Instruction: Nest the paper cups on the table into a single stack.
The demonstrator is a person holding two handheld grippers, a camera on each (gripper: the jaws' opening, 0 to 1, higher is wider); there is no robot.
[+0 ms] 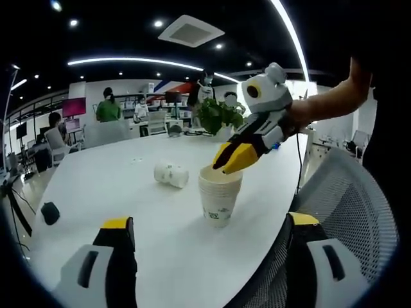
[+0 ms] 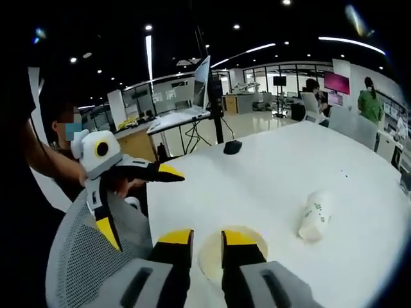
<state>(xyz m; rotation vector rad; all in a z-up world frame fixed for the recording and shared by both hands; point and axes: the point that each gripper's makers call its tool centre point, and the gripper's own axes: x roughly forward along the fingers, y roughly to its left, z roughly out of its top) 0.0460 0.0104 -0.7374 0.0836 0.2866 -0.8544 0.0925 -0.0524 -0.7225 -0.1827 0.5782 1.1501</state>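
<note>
A stack of nested paper cups (image 1: 219, 196) stands upright near the table's edge. Its open mouth (image 2: 212, 256) lies just under my right gripper (image 2: 206, 240). That gripper's jaws are nearly together at the top cup's rim, and its yellow tips (image 1: 226, 162) reach the rim from the right. One loose paper cup (image 1: 171, 174) lies on its side on the white table (image 1: 115, 173), and it is also seen at the right (image 2: 314, 215). My left gripper (image 1: 210, 224) is open, short of the stack and holding nothing. From the right gripper view it (image 2: 138, 205) hovers over the chair.
A grey mesh chair (image 1: 359, 212) sits against the table's edge beside the stack. On the table's far part lies a small black object (image 1: 50, 212). A potted plant (image 1: 219, 115) stands at the far side. Several people sit at desks in the background.
</note>
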